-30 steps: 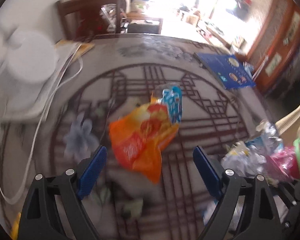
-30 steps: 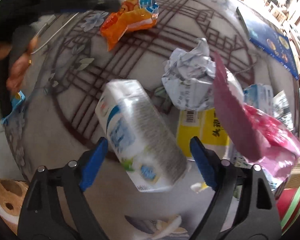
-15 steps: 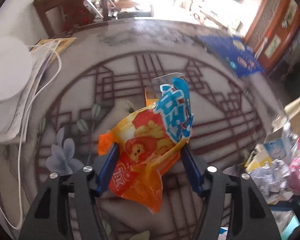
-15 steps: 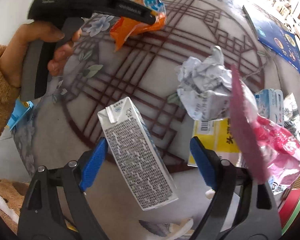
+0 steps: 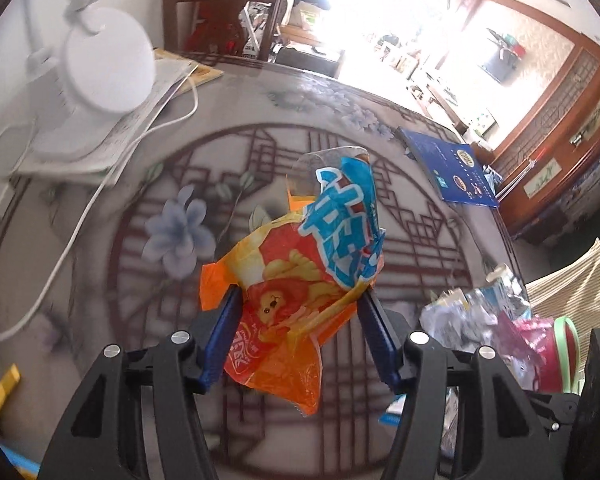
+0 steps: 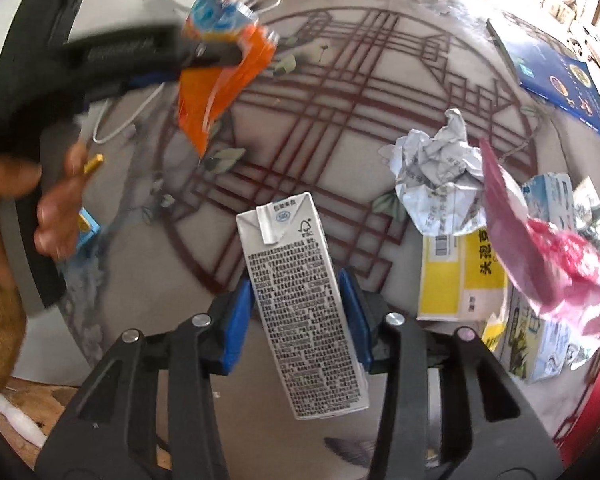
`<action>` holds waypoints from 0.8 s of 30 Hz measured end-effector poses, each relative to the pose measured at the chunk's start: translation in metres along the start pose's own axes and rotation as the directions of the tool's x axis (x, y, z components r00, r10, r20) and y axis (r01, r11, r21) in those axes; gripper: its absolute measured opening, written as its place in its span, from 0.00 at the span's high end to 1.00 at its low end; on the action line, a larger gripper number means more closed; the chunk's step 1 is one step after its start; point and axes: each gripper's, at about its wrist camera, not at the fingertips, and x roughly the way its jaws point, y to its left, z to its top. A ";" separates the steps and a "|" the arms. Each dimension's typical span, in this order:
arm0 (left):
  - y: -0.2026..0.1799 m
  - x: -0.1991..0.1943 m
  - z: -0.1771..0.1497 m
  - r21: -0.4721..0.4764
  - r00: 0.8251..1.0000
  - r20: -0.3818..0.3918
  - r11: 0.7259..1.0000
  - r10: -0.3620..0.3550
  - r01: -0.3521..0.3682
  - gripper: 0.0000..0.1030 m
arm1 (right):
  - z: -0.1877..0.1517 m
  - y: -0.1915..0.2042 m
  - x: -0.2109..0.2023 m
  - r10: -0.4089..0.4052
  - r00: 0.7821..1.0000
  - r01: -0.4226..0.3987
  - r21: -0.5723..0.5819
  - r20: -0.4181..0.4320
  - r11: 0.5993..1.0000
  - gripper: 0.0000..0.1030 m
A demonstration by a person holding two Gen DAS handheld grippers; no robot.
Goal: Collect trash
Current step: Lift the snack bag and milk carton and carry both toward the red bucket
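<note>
An orange and blue snack bag [image 5: 284, 276] hangs above the patterned table [image 5: 380, 208], and my left gripper [image 5: 298, 308] is shut on its crumpled middle. In the right wrist view the same snack bag [image 6: 220, 92] dangles at the upper left, below the black left gripper held by a hand [image 6: 52, 200]. A grey drink carton [image 6: 300, 320] covered in small print stands lengthwise between the blue pads [image 6: 352, 312] of my right gripper [image 6: 296, 292]. The right jaws are closing, and both pads press on the carton's sides.
On the right lies a heap of trash: crumpled paper [image 6: 436, 176], a pink bag [image 6: 540, 248], a yellow box [image 6: 460, 272] and small cartons. A blue book [image 5: 448, 168] sits far right. A white lamp [image 5: 100, 60] and its cable [image 5: 80, 232] are at the left, with a chair [image 5: 220, 12] behind.
My left gripper closed on the snack bag and lifted it off the table. My right gripper went from wide open around the carton to pressing on it.
</note>
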 end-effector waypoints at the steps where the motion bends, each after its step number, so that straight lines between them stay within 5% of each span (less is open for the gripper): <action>1: 0.001 -0.004 -0.004 -0.006 1.000 0.000 1.000 0.000 0.000 0.45 | -0.002 0.000 -0.004 0.005 1.000 -0.005 0.012 0.011 1.000 0.59; 24: -0.058 -0.044 -0.049 0.072 0.997 -0.001 0.995 -0.074 0.074 0.45 | -0.058 -0.029 -0.081 -0.030 0.976 -0.019 0.218 0.215 0.976 0.59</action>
